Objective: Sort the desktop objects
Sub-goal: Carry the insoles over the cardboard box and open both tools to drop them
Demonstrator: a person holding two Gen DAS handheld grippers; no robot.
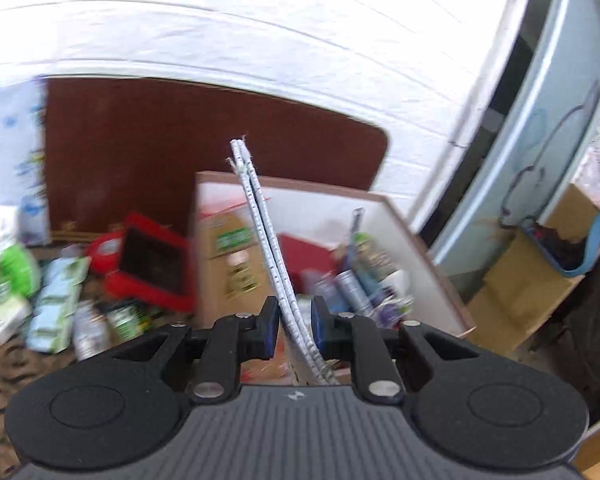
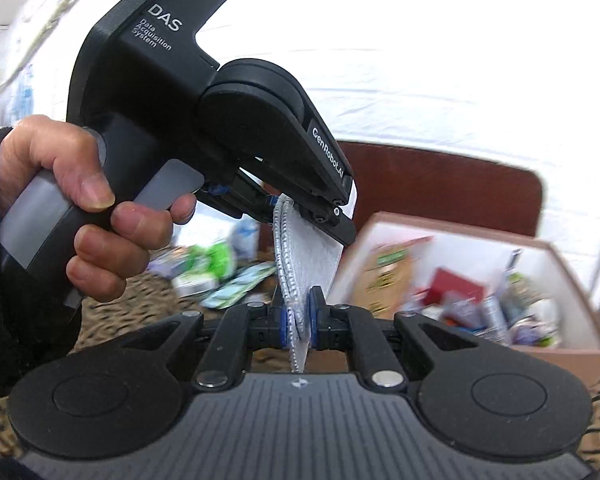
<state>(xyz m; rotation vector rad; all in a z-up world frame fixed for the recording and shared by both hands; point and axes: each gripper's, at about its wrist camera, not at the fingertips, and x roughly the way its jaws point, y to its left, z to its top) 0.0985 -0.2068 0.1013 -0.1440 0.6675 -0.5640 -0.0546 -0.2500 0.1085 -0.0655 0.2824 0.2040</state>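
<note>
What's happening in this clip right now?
A person is sorting desk clutter with two handheld tongs. Both the left tongs and the right tongs are shut on one flat white fabric pad, holding it in the air near the open cardboard box of bottles and packets. More packets lie on the patterned desk.

— Where's the left gripper (image 2: 300, 216)?

— Upper left of the right wrist view, held in a bare hand (image 2: 80, 208) with a dark sleeve at the frame's left edge. Its fingers (image 2: 340, 228) slant down to the right, clamped on a white cloth pad (image 2: 312, 248).

— And the right gripper (image 2: 299, 322)?

— Low in the centre, its blue-padded fingers (image 2: 313, 316) pressed onto that pad's lower edge.
</note>
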